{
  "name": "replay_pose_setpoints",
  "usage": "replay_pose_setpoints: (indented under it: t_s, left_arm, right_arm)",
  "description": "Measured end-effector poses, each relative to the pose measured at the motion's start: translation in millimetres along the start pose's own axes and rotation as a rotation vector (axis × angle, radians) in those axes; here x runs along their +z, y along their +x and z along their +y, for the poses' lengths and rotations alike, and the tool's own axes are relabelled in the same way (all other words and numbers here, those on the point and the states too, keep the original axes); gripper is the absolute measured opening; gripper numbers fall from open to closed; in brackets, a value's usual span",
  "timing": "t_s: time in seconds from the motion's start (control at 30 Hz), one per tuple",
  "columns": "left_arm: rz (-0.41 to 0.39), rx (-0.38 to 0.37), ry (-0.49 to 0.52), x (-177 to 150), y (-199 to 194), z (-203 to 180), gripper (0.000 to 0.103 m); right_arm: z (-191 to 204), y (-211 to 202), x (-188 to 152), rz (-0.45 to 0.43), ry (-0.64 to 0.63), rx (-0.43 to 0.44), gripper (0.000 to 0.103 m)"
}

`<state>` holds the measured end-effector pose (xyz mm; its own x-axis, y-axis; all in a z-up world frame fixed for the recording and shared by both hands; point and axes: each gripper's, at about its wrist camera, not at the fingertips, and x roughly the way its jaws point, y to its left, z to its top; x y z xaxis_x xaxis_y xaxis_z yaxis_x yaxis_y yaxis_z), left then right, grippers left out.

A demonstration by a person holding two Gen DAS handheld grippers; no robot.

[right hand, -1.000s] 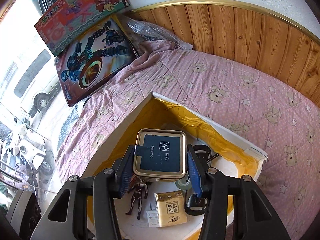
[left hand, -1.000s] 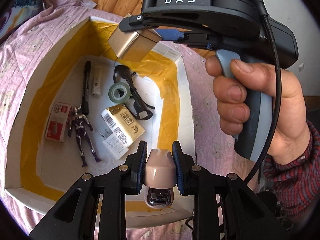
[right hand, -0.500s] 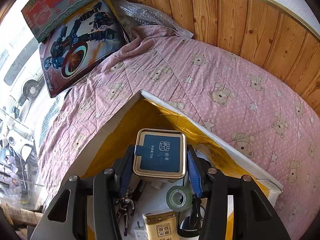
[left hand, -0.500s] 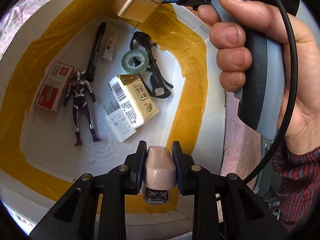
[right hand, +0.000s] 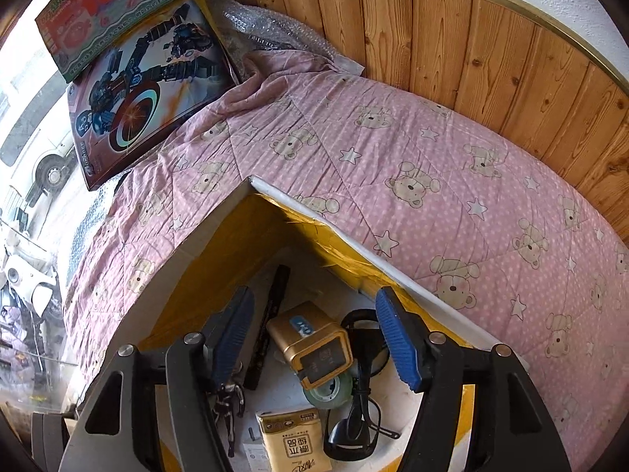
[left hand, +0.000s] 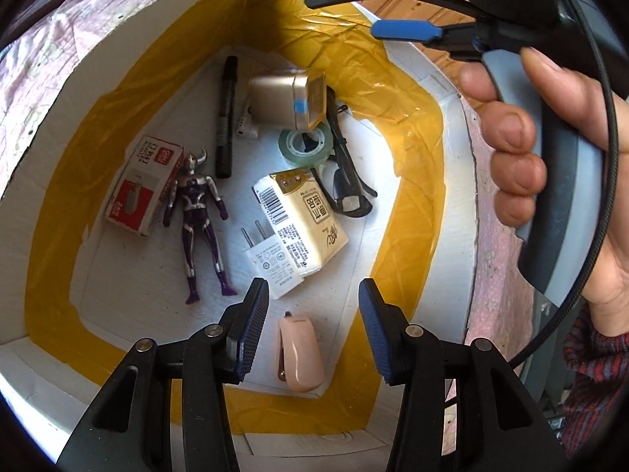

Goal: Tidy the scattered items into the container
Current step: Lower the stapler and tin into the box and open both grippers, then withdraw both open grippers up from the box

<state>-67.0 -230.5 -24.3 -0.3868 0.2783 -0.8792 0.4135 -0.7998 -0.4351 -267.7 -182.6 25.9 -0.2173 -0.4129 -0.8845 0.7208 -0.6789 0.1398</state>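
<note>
A white foam box (left hand: pixel 456 157) lined with yellow tape lies under both grippers. My left gripper (left hand: pixel 312 287) is opening, its pads clear of the pink stapler (left hand: pixel 298 354), which lies on the box floor below them. A hand holds my right gripper (left hand: pixel 354 13) above the box's far corner. It too is opening (right hand: pixel 314 294), with nothing in its pads. The gold tin (right hand: pixel 310 342) lies on its side under it, leaning on the green tape roll (left hand: pixel 304 143). In the left wrist view the tin (left hand: pixel 287 102) sits beside a black marker (left hand: pixel 226 106).
Also in the box are a purple action figure (left hand: pixel 198 212), a red and white carton (left hand: pixel 143 185), a yellow tissue pack (left hand: pixel 302 220), a white plug (left hand: pixel 271 267) and black goggles (left hand: pixel 346 173). A pink bear-print quilt (right hand: pixel 432 149) surrounds the box. Toy boxes (right hand: pixel 149 90) lean at the far left.
Both grippers have gone from shut to open. The stapler has dropped from the left pads to the box floor. The gold tin has fallen from the right pads onto the tape roll.
</note>
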Motion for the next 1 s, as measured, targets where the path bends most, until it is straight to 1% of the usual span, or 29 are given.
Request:
replay_pose_setpoints:
  t_s: [0.2, 0.33, 0.47, 0.57, 0.6, 0.63, 0.73, 0.87, 0.93, 1.0]
  left_arm:
    - [-0.056, 0.077, 0.021, -3, -14, -2, 0.050]
    - [-0.089, 0.118, 0.046, -6, -23, -7, 0.050]
    - [-0.139, 0.158, 0.084, -9, -31, -13, 0.050]
    - [-0.184, 0.186, 0.113, -11, -38, -17, 0.051]
    - [-0.200, 0.192, 0.119, -11, -39, -19, 0.053]
    - [-0.218, 0.199, 0.125, -11, -38, -21, 0.057]
    - [-0.284, 0.233, 0.140, -10, -42, -20, 0.063]
    - [-0.368, 0.246, 0.154, -10, -53, -20, 0.065]
    - [-0.395, 0.254, 0.160, -12, -57, -21, 0.065]
    - [-0.396, 0.253, 0.162, -12, -58, -22, 0.065]
  right_arm:
    - [-3, -16, -15, 0.017, -0.015, -0.028, 0.067]
    - [-3, -29, -32, 0.035, -0.036, -0.047, 0.068]
    - [1, -46, -54, 0.047, -0.101, -0.092, 0.069]
    - [2, -66, -73, 0.039, -0.154, -0.129, 0.069]
    - [3, -73, -79, 0.031, -0.169, -0.139, 0.069]
    - [4, -82, -86, 0.020, -0.185, -0.152, 0.069]
    - [13, -107, -111, -0.017, -0.265, -0.207, 0.069]
    - [36, -126, -154, -0.047, -0.464, -0.316, 0.073]
    - [49, -126, -177, -0.036, -0.563, -0.353, 0.073]
    - [60, -122, -198, -0.017, -0.635, -0.382, 0.073]
